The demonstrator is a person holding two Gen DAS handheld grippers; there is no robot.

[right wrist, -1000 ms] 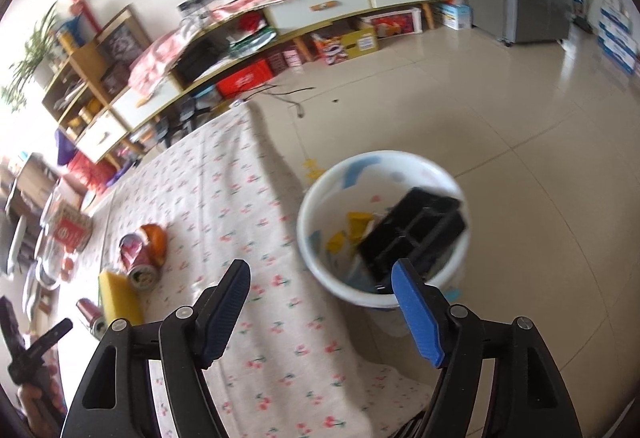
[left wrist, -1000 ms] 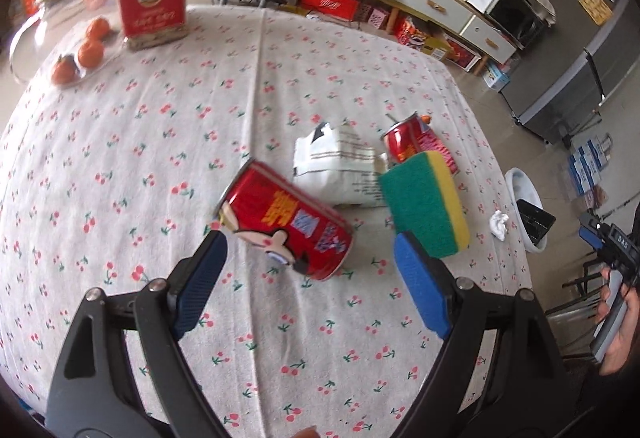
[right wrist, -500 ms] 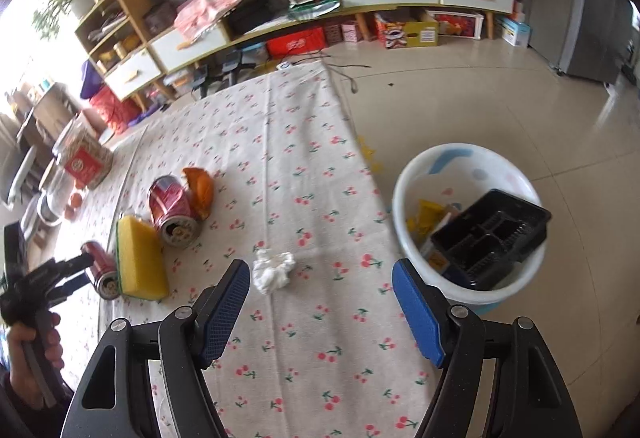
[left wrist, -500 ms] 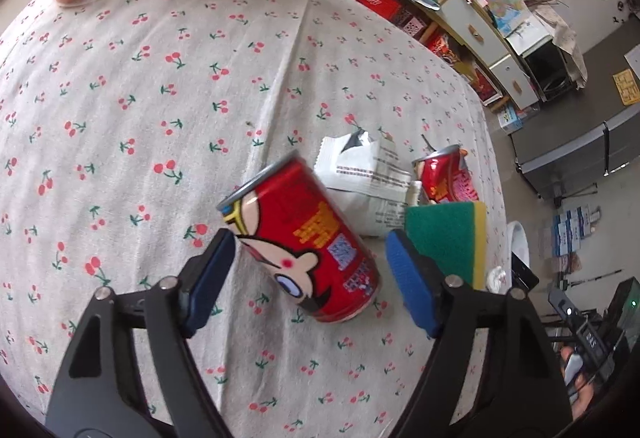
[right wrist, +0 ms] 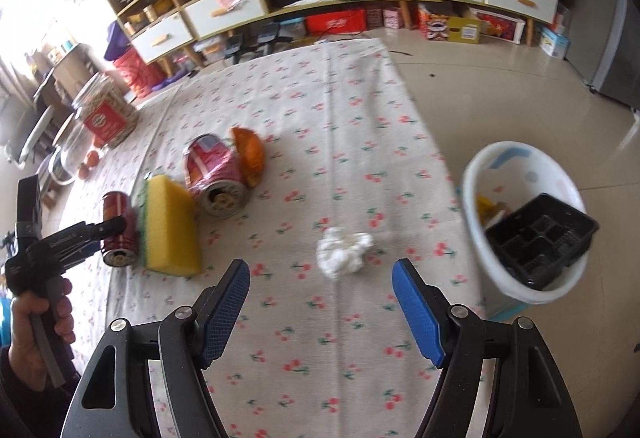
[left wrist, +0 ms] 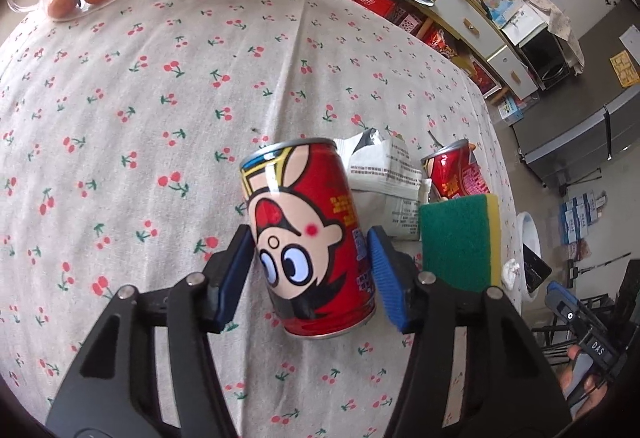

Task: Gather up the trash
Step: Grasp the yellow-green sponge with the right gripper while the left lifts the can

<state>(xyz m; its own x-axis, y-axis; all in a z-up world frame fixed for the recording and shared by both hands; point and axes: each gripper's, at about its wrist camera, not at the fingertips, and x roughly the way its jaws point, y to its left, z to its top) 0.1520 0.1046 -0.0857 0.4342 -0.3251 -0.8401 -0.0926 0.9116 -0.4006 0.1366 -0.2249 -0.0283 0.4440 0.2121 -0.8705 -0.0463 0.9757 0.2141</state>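
My left wrist camera looks forward and down along my left gripper (left wrist: pixel 311 270), very close over the cherry-print tablecloth (left wrist: pixel 160 109), facing the shelving wall. My right wrist camera sits higher and farther back behind my right gripper (right wrist: pixel 320 302), looking across the table's end toward the same shelves, with the floor and the white bin (right wrist: pixel 516 197) at right. Both views share the sponge (left wrist: pixel 460 242) (right wrist: pixel 172 226), the crushed can (left wrist: pixel 456 169) (right wrist: pixel 216 173) and the cartoon can (left wrist: pixel 308 234) (right wrist: pixel 118 230).

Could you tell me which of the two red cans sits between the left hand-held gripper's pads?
The cartoon-face can, flanked by the left hand-held gripper. The other red can lies apart, beyond the green-and-yellow sponge.
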